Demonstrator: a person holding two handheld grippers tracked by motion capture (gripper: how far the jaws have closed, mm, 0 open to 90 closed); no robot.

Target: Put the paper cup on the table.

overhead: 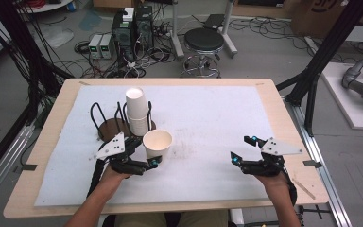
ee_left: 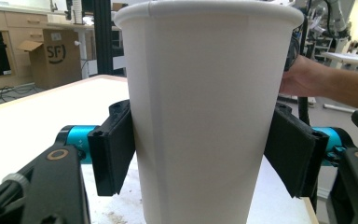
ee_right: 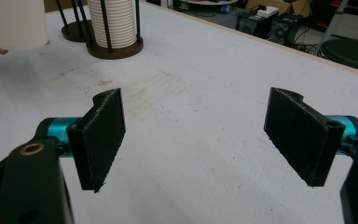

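While the left gripper [overhead: 144, 153] sits near the left side of the table [overhead: 52, 118], its jaws are clamped on a single white paper cup [overhead: 157, 143], which stands upright with its open mouth up, just in front of the person's left hand [overhead: 111, 175]. From the left gripper view the cup [ee_left: 200, 112] fills the gap between the two black pads [ee_left: 114, 147], one pad pressing on each side of its wall (the left pad plainly touches; the right one sits against the cup's edge).

Just beyond the held cup, farther from the person, a stack of white cups [overhead: 137, 111] stands in a dark wire holder [overhead: 108, 124] with a round brown base. That stack shows again at the far left of the right gripper view [ee_right: 112, 21], ringed by the holder's black rods.

Over on the right side of the table, well apart from the cups, the right gripper [overhead: 246, 150] is held above the white mat [overhead: 208, 118] with its jaws wide apart and nothing between them; its pads [ee_right: 100, 137] frame bare, lightly stained mat.
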